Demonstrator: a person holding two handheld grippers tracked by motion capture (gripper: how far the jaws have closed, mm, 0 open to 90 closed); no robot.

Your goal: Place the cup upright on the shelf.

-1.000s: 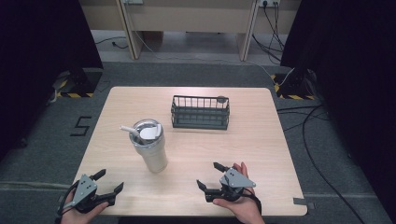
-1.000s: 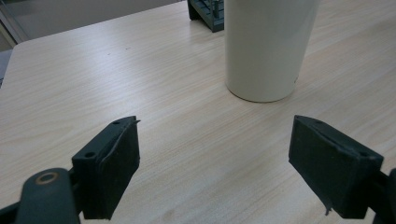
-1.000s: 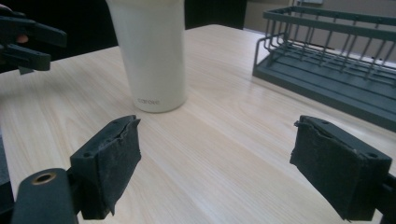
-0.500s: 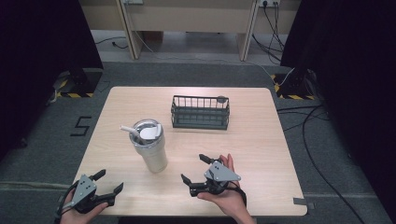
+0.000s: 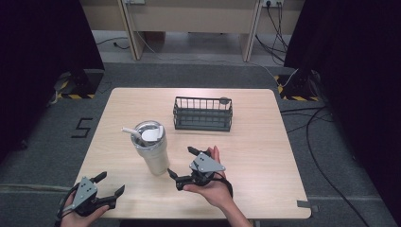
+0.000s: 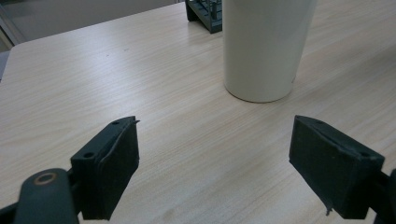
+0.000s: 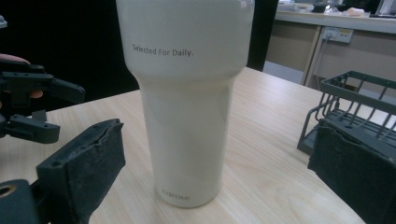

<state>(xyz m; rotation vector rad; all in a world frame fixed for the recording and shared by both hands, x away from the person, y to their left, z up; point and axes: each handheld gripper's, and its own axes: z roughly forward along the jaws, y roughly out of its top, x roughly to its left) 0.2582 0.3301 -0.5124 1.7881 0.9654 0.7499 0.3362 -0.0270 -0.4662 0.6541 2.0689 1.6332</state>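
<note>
Upright tumbler (image 5: 151,149), straw (image 5: 130,131) pointing left; R gripper (image 5: 182,163) facing it.

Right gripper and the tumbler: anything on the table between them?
Nothing; in the high view, bare tabletop separates the right gripper from the tumbler.

- tumbler (image 5: 152,150): cream-white body with small dark lettering, silvery lid and a white straw
- table (image 5: 265,156): pale wood grain
- wire basket (image 5: 203,114): dark grey-green
- 2 grippers, left gripper (image 5: 108,185) and right gripper (image 5: 179,161): black jaws (each carrying a grey plate)
- floor: grey carpet
</note>
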